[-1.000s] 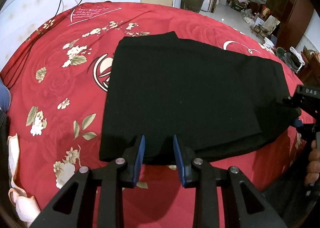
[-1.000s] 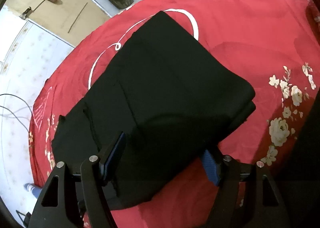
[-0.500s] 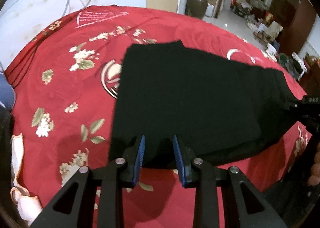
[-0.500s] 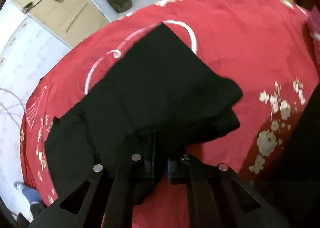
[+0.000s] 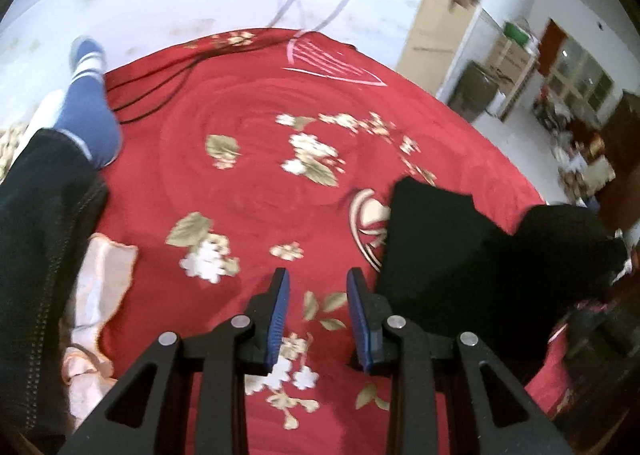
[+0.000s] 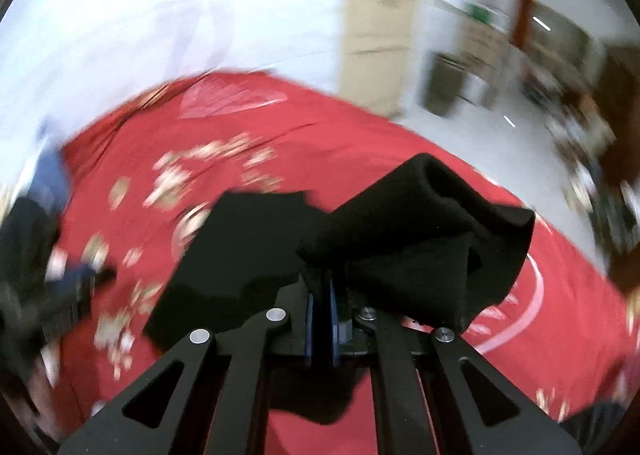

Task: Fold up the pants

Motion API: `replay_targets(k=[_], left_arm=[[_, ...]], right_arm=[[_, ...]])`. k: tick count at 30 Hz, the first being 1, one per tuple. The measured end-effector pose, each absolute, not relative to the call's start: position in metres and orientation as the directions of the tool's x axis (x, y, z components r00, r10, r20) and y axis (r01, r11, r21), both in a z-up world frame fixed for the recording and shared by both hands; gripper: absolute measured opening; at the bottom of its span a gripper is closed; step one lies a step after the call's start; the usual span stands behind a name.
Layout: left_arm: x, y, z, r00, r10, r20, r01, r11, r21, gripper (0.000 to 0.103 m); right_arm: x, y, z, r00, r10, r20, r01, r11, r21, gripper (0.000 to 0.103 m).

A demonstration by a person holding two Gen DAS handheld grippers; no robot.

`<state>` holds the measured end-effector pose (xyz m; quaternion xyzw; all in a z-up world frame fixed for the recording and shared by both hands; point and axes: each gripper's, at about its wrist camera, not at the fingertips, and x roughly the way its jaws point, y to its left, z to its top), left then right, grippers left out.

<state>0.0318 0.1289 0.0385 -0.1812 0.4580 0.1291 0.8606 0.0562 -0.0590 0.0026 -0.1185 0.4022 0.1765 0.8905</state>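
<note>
- The black pants (image 6: 420, 239), flat on the red floral bedspread (image 5: 248, 183) a second ago, now rise bunched at one end.
- My right gripper (image 6: 320, 295), gaping earlier, has clenched on that fabric.
- My left gripper (image 5: 316, 295) has swung off them, jaws parted, empty.

We see the black pants (image 6: 420, 239) — plain, dark, soft fabric — partly raised off the red floral bedspread (image 5: 248, 191). One end is bunched and lifted, draping in a thick rolled fold, pinched where it gathers. The rest (image 5: 460, 255) lies flat on the cloth — a squared corner pointing away, edges straight, near a white curl in the print.
</note>
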Motion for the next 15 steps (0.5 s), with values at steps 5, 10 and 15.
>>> replay_targets(k=[5,10,15], left_arm=[[0.033,0.134,0.035,0.545,0.055,-0.837,-0.400,0.894,-0.202,0.032],[0.035,0.132,0.032,0.534,0.046,-0.844,-0.387,0.901,-0.195,0.032],[0.036,0.130,0.026,0.538,0.009,-0.843,-0.363,0.905,-0.222,0.033]], right_arm=[[0.046,-0.023,-0.047,0.459,0.249,-0.853,-0.592,0.801,-0.085,0.007],[0.037,-0.032,-0.050,0.378,0.351,-0.856,-0.648,0.761,0.026,0.031],[0.029,-0.069,-0.023,0.354,0.490,-0.796,-0.629,0.755,0.185,0.052]])
